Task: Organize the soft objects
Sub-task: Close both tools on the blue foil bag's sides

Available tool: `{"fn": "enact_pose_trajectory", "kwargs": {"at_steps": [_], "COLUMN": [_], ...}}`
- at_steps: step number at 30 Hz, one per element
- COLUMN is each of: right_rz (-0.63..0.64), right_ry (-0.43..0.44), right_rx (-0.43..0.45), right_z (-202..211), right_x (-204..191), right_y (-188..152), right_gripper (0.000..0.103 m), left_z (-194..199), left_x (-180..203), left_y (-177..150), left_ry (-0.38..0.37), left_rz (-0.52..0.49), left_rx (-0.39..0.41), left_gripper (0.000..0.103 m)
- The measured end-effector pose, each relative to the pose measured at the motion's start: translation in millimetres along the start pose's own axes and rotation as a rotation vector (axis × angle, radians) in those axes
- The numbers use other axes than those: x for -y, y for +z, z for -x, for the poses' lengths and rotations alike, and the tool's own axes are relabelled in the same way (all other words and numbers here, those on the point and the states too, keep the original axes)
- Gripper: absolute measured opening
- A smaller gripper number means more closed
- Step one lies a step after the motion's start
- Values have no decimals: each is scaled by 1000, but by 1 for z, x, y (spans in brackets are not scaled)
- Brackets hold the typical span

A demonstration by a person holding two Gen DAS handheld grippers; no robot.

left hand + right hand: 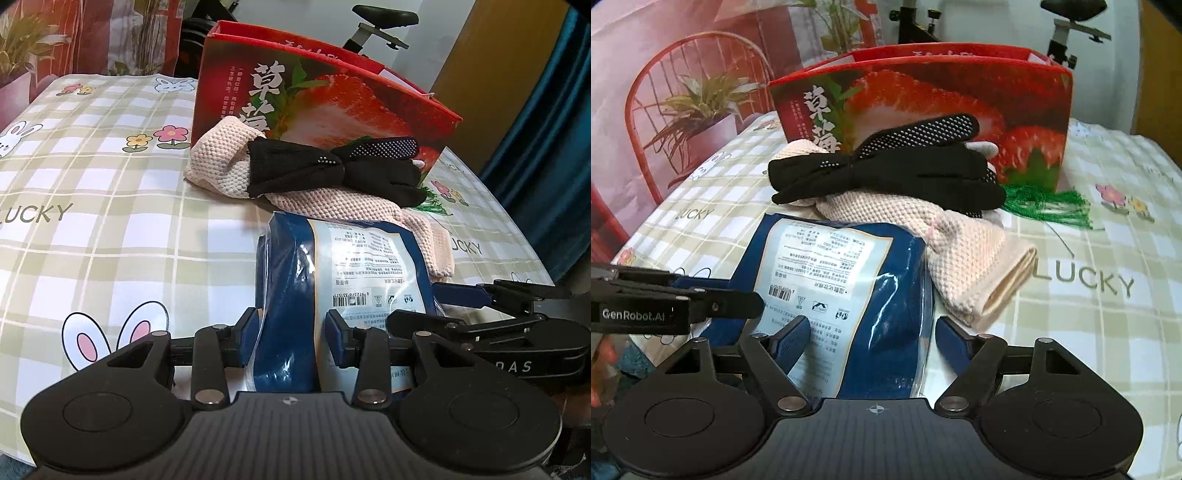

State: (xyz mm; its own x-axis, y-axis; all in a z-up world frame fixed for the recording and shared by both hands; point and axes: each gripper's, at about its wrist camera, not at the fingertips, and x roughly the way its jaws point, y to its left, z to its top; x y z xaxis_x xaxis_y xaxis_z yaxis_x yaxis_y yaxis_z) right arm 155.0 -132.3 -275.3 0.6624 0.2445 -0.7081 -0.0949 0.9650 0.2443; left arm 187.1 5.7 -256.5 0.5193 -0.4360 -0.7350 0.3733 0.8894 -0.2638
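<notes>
A blue plastic packet (369,266) with a white printed label lies on the checked tablecloth, close in front of both grippers. My left gripper (291,332) is shut on the packet's left part, a blue pad pressing on each side. My right gripper (873,339) stands open around the packet (827,258): one pad lies against the label and the other sits just off the clear edge. Behind the packet lies a pink knitted cloth (960,251) with black dotted gloves (905,173) on top. The right gripper's fingers (465,295) show at the right of the left wrist view.
A red strawberry-print box (960,92) stands open-topped behind the pile. A green tassel (1045,206) lies at its right foot. The checked tablecloth (92,221) stretches to the left. An exercise bike and a teal curtain (546,147) are beyond the table.
</notes>
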Motion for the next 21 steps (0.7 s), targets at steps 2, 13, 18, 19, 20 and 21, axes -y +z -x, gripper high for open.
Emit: {"fn": "enact_pose_trajectory", "kwargs": {"at_steps": [2,13,18,19,20,21], "right_rz": [0,22,24,25,26,30], "right_ry": [-1,-9,-7,-6,-4,-2], "right_rx": [1,4,4,5,6,5], "right_z": [0,-3,-3,-2,-2,-1], "right_x": [0,-1,-1,-1,-2,-2], "right_y": [-1,1,1,0,-1,-1], "right_gripper": [72,73,71,70,69,69], "left_z": [0,-2,-2,-1,-2,-2], "left_x": [1,6,7,7,7,7], "left_y": [-1,-4,-5,-5,-5,-5], "left_ry": [-3,-19,-16,-15,-13,-12], "left_rz": [-5,3,-8,-13,-16,-19], "left_rx": [0,3,5,6,6,7], "left_gripper": [42,42,42,42,42,42]}}
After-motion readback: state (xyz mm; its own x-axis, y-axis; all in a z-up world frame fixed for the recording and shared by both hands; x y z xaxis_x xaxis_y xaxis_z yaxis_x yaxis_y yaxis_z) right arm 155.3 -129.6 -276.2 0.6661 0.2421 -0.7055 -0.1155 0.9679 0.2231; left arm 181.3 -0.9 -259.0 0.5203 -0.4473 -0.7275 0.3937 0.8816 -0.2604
